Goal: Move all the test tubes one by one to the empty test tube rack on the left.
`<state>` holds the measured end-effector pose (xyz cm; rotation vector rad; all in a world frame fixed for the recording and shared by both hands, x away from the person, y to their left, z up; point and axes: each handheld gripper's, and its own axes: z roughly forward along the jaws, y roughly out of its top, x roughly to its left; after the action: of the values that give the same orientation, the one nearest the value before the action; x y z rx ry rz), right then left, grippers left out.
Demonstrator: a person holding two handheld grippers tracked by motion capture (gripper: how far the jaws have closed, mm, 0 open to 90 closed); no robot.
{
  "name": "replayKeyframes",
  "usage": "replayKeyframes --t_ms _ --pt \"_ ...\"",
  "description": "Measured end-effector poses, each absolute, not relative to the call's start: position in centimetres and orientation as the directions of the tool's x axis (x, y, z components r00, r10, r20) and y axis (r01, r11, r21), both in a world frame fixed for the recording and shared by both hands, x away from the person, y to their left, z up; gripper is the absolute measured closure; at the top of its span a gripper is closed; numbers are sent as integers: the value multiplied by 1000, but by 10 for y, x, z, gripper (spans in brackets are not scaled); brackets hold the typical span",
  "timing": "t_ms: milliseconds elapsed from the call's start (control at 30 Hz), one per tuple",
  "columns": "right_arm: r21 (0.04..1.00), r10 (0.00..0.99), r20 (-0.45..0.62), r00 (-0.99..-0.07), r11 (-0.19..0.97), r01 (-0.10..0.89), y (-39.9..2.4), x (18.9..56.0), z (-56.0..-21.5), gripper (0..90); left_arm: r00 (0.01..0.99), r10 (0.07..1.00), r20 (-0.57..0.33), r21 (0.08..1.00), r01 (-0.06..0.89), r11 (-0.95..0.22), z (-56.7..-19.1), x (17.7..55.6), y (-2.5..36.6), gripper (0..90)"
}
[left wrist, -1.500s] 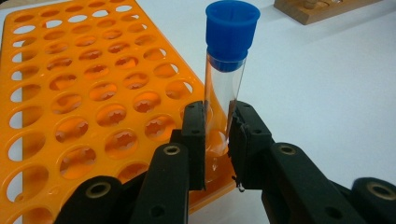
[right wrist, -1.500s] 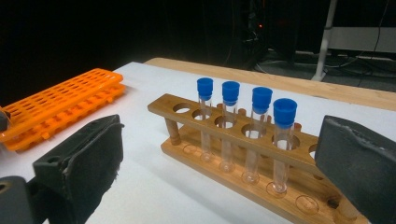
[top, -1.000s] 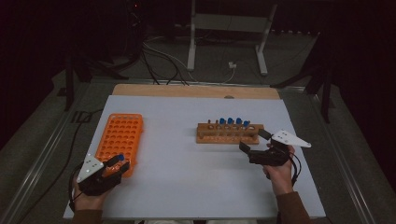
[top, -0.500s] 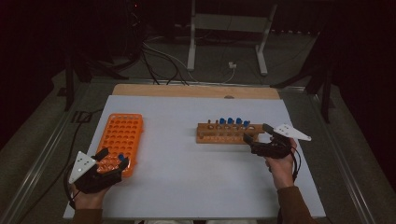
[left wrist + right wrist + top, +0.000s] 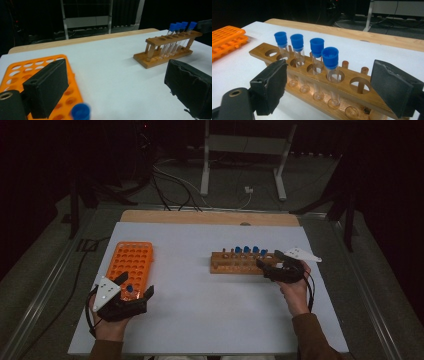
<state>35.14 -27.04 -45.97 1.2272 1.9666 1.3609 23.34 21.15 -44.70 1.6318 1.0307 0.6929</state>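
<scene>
Blue-capped tubes (image 5: 329, 60) stand four in a row in the wooden rack (image 5: 240, 264) — the right hand-held gripper (image 5: 270, 265) sits at its end, jaws wide though just closing, nothing held. Another blue-capped tube (image 5: 129, 289) stands in the orange rack (image 5: 131, 265) between the just-opened jaws of the left hand-held gripper (image 5: 134, 286) — released. Both racks rest on the white table (image 5: 200, 300).

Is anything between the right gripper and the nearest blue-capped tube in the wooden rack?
Nothing visible blocks it. The right gripper faces the wooden rack with its jaws apart on either side of the nearest blue-capped tube, and the gap between them is free. The rack's top rail runs across in front of the tube's glass, below the cap.
</scene>
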Motion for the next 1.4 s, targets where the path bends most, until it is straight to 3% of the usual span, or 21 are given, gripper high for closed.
replayKeyframes --t_ms 200,267,433,600,933,1400 --pt "894 859 91 -504 152 421 -267 358 -464 197 500 865 -41 959 263 -107 -445 235 193 50" --pt "893 857 73 -510 172 416 -265 359 -464 261 513 858 -37 958 261 -115 -446 235 188 50" --pt "894 854 30 -519 209 395 -260 363 -465 522 539 842 -26 954 264 -139 -449 235 178 50" --pt "898 858 7 -514 221 381 -257 365 -467 661 548 836 -35 952 273 -139 -452 236 177 50" --pt "891 871 -2 -492 225 395 -256 369 -470 757 558 829 -41 945 291 -149 -458 237 173 50" --pt "893 879 23 -475 195 405 -259 368 -467 768 574 817 -56 935 316 -158 -464 239 170 41"
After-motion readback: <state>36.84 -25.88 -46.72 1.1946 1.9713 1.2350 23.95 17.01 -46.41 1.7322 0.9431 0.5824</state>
